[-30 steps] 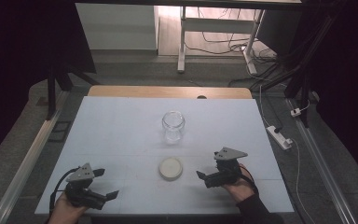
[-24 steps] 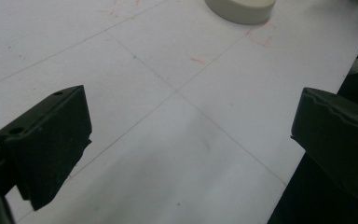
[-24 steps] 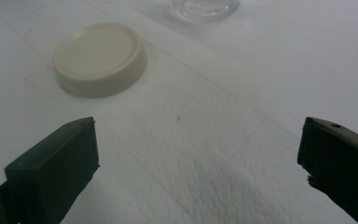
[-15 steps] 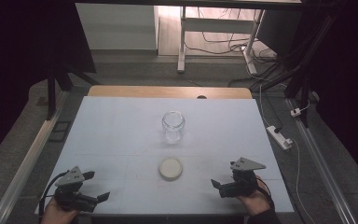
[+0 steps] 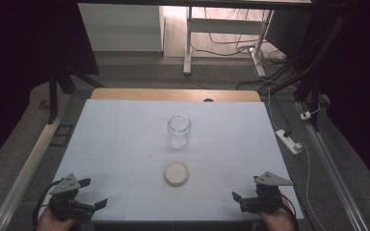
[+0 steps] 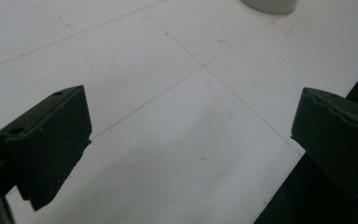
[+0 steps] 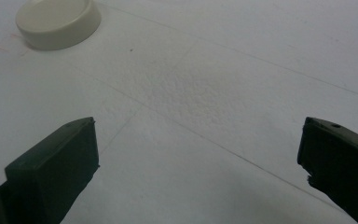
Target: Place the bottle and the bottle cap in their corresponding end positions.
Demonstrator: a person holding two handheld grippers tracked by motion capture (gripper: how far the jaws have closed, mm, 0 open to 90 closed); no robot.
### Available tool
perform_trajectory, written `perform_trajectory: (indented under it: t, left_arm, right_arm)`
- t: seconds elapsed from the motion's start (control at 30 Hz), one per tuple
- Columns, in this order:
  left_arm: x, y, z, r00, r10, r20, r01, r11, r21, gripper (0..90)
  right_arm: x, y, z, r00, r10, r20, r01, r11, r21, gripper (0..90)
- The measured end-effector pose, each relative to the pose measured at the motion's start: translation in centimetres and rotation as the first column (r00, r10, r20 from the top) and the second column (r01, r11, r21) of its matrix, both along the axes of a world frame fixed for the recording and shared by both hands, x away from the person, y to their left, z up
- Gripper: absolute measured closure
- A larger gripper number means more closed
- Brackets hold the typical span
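A clear glass jar point(image 5: 179, 130) stands upright and lidless in the middle of the white table point(image 5: 125, 144). Its cream round lid point(image 5: 176, 173) lies flat on the table a little nearer to me. My left gripper point(image 5: 94, 193) is open at the near left corner, with nothing between its fingers. At the near right edge my right gripper point(image 5: 246, 189) is open too and holds nothing. The left gripper point(image 6: 191, 140) hovers low over bare table, with the lid point(image 6: 270, 4) cut off at the top. In the right gripper view the gripper point(image 7: 198, 163) has the lid point(image 7: 58, 23) far up at the left.
The table's near edge point(image 6: 279, 186) runs just under the left gripper. A wooden strip point(image 5: 173, 94) borders the table's far side. On the floor at the right lies a power strip point(image 5: 288, 141) with cables. Metal rails point(image 5: 24, 178) flank the table.
Both grippers have drawn back toward the near edge and outward to the corners, away from the lid. Jar and lid have not moved.
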State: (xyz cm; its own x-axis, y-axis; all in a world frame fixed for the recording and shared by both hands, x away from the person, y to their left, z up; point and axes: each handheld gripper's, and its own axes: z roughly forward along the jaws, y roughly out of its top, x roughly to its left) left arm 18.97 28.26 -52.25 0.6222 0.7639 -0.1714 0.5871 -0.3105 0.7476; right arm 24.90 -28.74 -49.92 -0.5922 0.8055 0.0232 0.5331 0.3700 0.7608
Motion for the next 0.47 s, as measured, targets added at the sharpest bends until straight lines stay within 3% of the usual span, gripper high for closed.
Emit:
perform_trajectory:
  t: [0.47]
  left_arm:
    - [-0.4, 0.6, 0.0, 0.9997, 0.023, -0.01, -0.023, 0.9997, 0.011, 0.0]
  right_arm:
    - [-1.5, -1.3, 0.4, 0.9995, -0.032, -0.007, 0.032, 0.999, 0.016, 0.0]
